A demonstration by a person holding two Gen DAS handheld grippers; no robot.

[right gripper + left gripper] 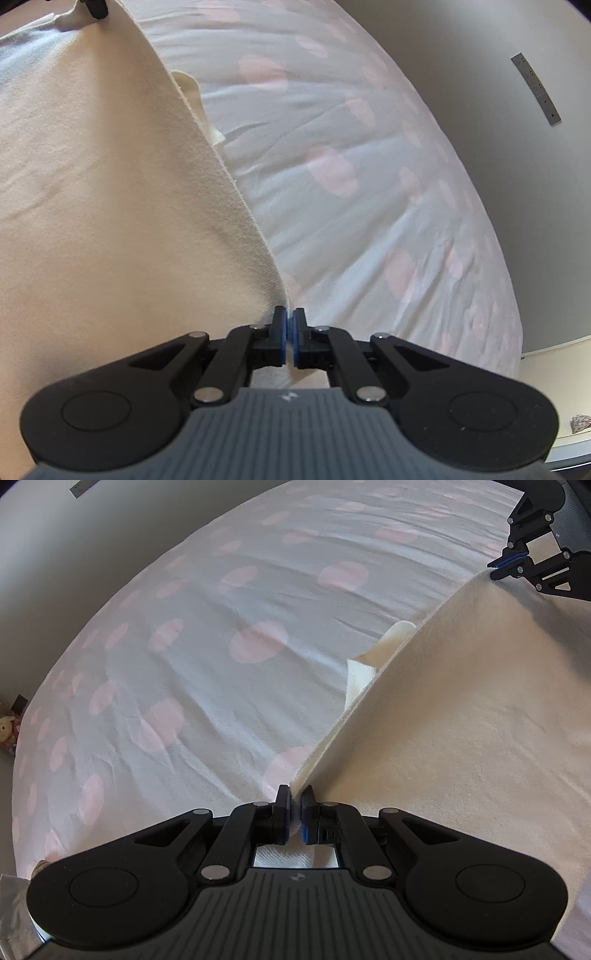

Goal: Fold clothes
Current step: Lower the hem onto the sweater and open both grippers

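Currently mid-fold, I reckon: left gripper (294, 805) and right gripper (289, 326) each have jaws clamped on a corner of the cream garment (461, 720), its edge stretched between them above the spotted bed sheet (184, 646). Laying down and further folds remain. Left view shows a tucked part, maybe a sleeve (364, 672), mid-frame; right view adds a wall strip (535, 88) upper right.

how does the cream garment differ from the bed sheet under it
The cream garment is plain, while the bed sheet is white with pink dots. The garment's edge is lifted, pinched by the left gripper and right gripper; the sheet lies spread flat with light wrinkles. Both are soft fabric.
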